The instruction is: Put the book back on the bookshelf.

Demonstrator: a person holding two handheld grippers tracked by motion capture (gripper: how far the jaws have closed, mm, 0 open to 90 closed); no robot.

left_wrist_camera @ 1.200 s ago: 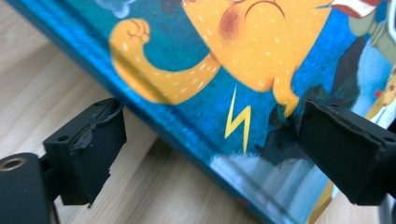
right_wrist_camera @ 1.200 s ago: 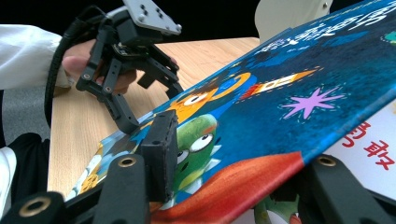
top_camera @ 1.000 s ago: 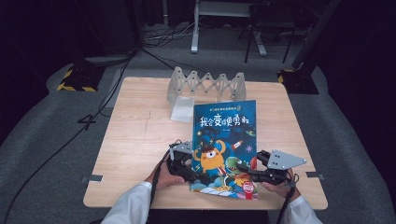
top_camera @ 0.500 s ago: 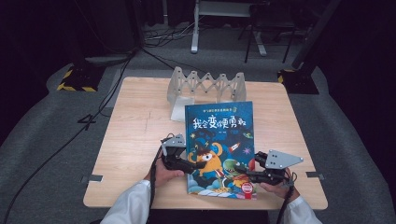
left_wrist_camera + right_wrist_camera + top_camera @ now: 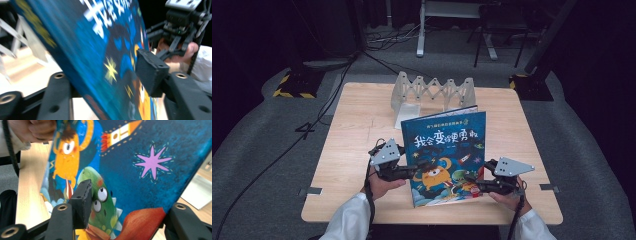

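Compared with the frame a second ago, the book is standing steeper and its top edge is reaching farther toward the rack; both grippers have shifted slightly with it. Left gripper is pinching the book's left edge low down, and right gripper is pinching the right edge near the bottom corner. Seen from the left gripper view, the book is passing between the two black jaws, one pad pressing on the cover and the other jaw lying behind it, so the jaws are closed narrowly on the book. Looking along the right gripper, the book is likewise sitting between the jaws, the left pad resting on the green creature and the other jaw at the far edge behind the board. Holding at two opposite edges is probably keeping the thin, wide book from twisting or sagging as it is tilted. Front cover is facing the person, its foot near the table's front edge. Grey zigzag rack is standing empty at the table's far side, well apart from the grippers; judging from its upright slots, the book is probably being raised so that it can be set on edge in one of them.
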